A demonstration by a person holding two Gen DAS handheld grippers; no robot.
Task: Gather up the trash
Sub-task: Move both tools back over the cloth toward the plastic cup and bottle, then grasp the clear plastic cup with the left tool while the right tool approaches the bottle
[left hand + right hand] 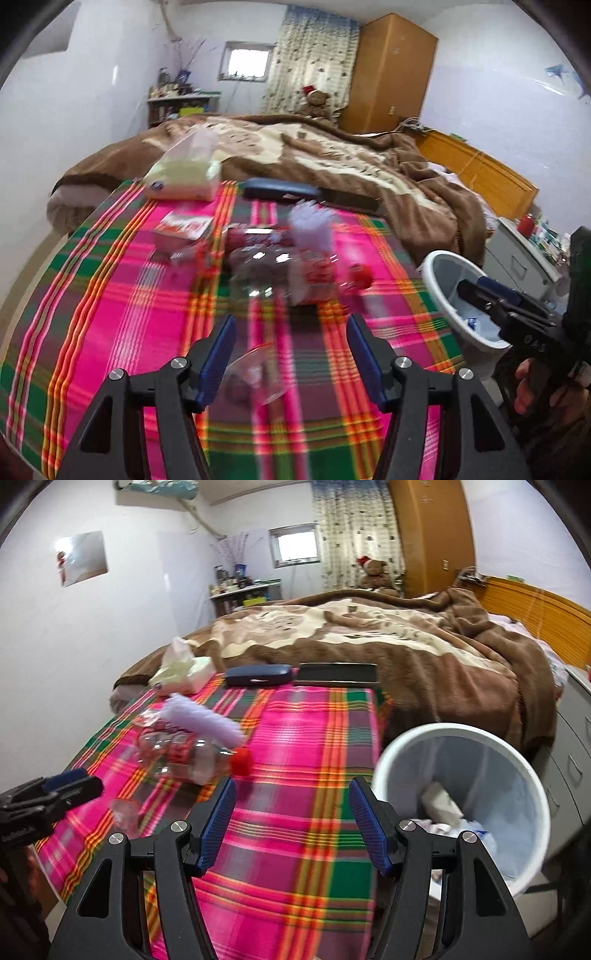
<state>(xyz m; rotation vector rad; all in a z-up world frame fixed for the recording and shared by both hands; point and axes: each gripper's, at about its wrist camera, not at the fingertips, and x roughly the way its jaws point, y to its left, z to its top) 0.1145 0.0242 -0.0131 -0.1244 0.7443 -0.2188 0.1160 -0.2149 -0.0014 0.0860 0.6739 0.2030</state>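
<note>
Trash remains on the plaid worktop. Left wrist view: the left hand-held gripper has its jaws apart, unclamped, above a clear crumpled wrapper, probably the next pickup. Beyond lie a crushed plastic bottle with red cap, a red-white packet and a tissue box.

Right wrist view: the right hand-held gripper is apart and empty beside the white bin, set at the worktop edge for short drops. A lilac brush rests against the bottle, obstructing it.
</note>
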